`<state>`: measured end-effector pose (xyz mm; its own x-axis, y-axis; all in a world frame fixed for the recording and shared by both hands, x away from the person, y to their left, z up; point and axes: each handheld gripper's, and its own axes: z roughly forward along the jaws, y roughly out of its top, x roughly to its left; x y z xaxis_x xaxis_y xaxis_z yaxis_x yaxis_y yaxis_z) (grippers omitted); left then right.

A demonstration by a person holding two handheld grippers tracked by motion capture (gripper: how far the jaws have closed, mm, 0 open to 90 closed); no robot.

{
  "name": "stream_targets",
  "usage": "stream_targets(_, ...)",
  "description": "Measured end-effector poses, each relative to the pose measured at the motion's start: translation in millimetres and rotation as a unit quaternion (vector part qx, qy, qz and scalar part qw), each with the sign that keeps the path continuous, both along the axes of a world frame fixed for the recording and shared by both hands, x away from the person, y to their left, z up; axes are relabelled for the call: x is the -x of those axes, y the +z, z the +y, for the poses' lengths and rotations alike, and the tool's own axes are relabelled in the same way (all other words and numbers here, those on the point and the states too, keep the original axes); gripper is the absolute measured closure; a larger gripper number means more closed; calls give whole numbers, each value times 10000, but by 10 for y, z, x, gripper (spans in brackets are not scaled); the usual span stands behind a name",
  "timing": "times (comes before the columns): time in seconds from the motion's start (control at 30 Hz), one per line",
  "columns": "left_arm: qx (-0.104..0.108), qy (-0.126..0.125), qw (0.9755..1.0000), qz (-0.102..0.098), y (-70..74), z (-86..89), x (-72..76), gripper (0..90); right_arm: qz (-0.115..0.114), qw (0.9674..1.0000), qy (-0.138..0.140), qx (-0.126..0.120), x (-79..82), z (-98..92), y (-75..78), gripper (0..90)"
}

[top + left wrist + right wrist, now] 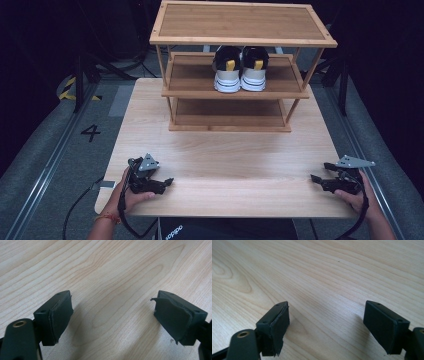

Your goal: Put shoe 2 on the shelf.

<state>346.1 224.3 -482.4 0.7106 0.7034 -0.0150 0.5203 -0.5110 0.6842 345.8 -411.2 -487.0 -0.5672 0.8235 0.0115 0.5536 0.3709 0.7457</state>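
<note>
Fingers [58, 317] of both grippers stand apart over bare table [225, 165], seemingly idle; any next move means reaching toward the sneakers [240, 70] at twelve o'clock.

We held the black two-jaw left gripper [167, 182] low at the near left, our left hand [131, 192] wrapped around its body, a thin band on that wrist. Its jaws stood wide apart, with nothing between the worn dark pads [61, 317]. Our right hand [356, 196] held the matching black right gripper [318, 171] at the near right, jaws likewise spread and empty.
</note>
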Motion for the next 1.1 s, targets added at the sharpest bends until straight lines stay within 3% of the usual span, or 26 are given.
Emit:
stream_targets(0.57, -56, -29, 10000, -39, 5, 5, -6, 151, -10, 9998, -220, 24, 14, 22, -4, 206)
stream_targets(1.1, -9, -21, 10000, -17, -1, -3, -22, 148, -12, 9997, -222, 29, 13, 21, -4, 205)
